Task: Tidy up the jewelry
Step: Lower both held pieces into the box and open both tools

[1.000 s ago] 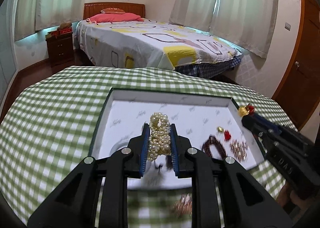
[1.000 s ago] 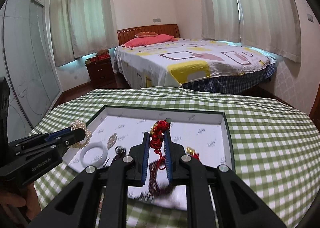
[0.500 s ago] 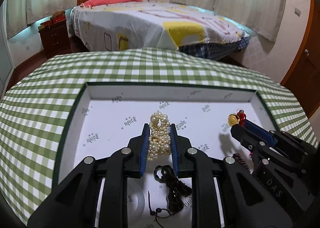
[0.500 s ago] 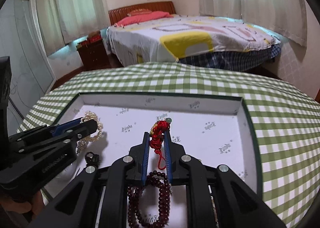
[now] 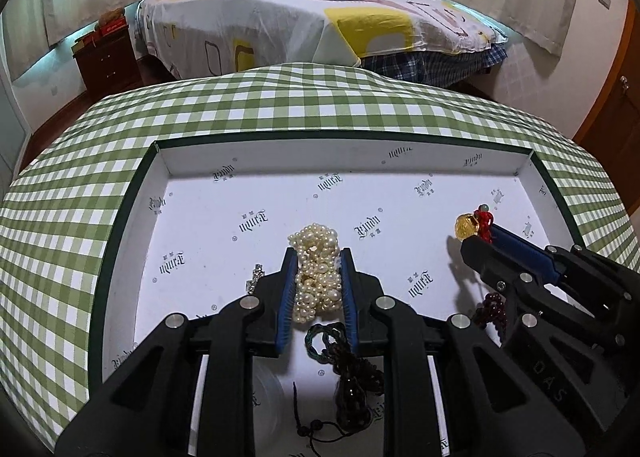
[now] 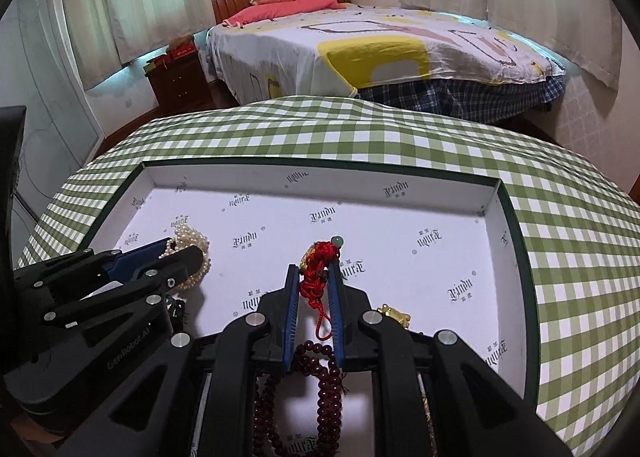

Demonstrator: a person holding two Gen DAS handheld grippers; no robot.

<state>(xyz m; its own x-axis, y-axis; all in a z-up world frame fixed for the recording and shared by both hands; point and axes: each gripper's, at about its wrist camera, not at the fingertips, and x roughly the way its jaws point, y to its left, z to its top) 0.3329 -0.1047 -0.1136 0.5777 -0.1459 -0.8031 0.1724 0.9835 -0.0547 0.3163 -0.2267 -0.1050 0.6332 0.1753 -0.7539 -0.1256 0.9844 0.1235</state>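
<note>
Jewelry: a bunched cream pearl strand (image 5: 316, 273) is sitting clamped between the blue pads of the left gripper (image 5: 316, 293), hanging over the white-lined, dark-green-rimmed shallow box (image 5: 132, 217).
Left gripper: it is squeezing the pearls tight, with loose loops bulging out ahead of the fingertips.
Right gripper: the right gripper (image 6: 316, 309) is pinching a red knotted cord charm with a gold coin and a small green bead (image 6: 320, 269); a string of dark red round beads (image 6: 324, 381) is dangling from it, back toward the handle.
Where it all is: both loads are hovering above the near half of the box, the right gripper just off to the right of the left one.
Under the left gripper: a dark green braided cord with a dark pendant (image 5: 344, 361) is lying right beneath the fingers, and a small rhinestone piece (image 5: 256, 277) is showing just left of the left finger.
Beside the right gripper: a small gold trinket (image 6: 394, 313) is resting just right of its right finger.
Risk, tangling: I am judging that lowering the pearls here could drop them onto the braided cord and knot the two together.
Risk, snagging: the dangling dark beads could catch on the gripper body or sweep the gold trinket as the charm goes down.
Risk, collision: with the grippers working this near each other, a sideways drift could knock them together.
</note>
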